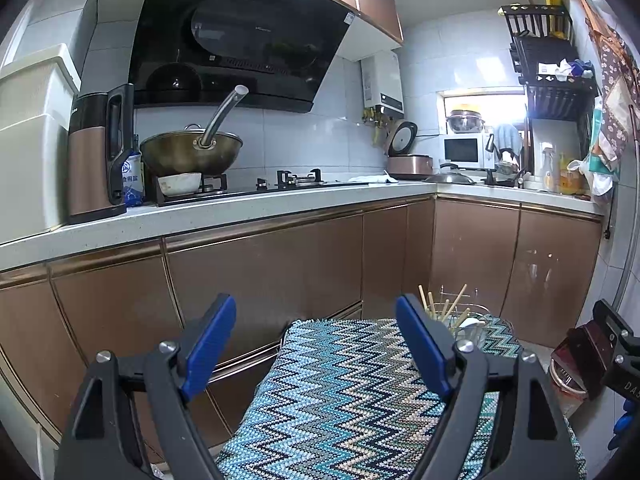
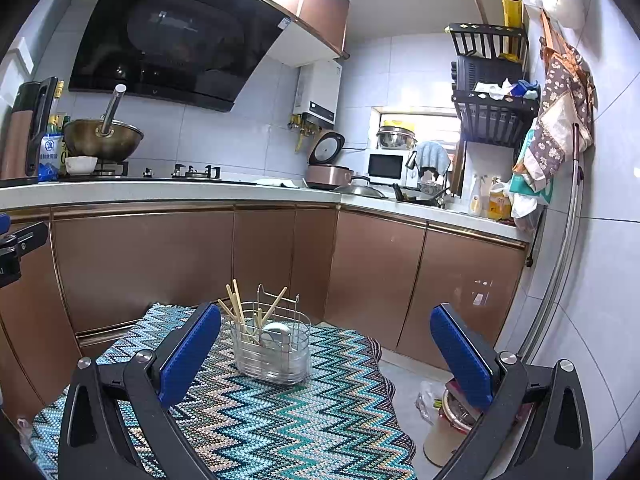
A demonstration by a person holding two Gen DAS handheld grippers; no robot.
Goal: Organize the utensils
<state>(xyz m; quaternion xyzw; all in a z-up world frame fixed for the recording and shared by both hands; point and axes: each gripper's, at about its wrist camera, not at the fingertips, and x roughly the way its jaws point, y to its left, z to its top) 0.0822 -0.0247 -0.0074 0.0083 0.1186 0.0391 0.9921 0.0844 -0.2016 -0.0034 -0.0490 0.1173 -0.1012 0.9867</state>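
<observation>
Left claw (image 1: 316,344), black frame with blue ribbed pads, stood wide apart, nothing between the pads, hovering over the near part of the surface. Right claw (image 2: 326,354), same build, also spread apart and empty, aimed toward the holder. Both pointed slightly down.

Under them lay a zigzag-patterned woven cloth in teal, black and beige (image 2: 280,432) covering the small surface. On its far part stood the clear plastic utensil holder with a wire frame (image 2: 272,350), upright, ahead of the right claw and not touched. In the left wrist view the holder (image 1: 468,320) was partly hidden behind the right-hand pad. Inside it: several pale wooden chopsticks (image 2: 238,308) leaning at mixed angles, and a white spoon-like piece (image 2: 276,332), type unclear.

Handling, judged: chopsticks light, stiff, thin, smooth, likely to slip or pivot between the pads; best pinched at the upper shaft above the rim, one or a small bundle at a time. Holder light, probably tips or slides on the cloth if nudged; the other claw could steady it at the wall. The white piece may be ceramic, so fragile.

Farther off: copper-brown cabinet doors (image 2: 140,264), white countertop, a brass-coloured wok with a steel handle (image 1: 192,152) on the stove.
</observation>
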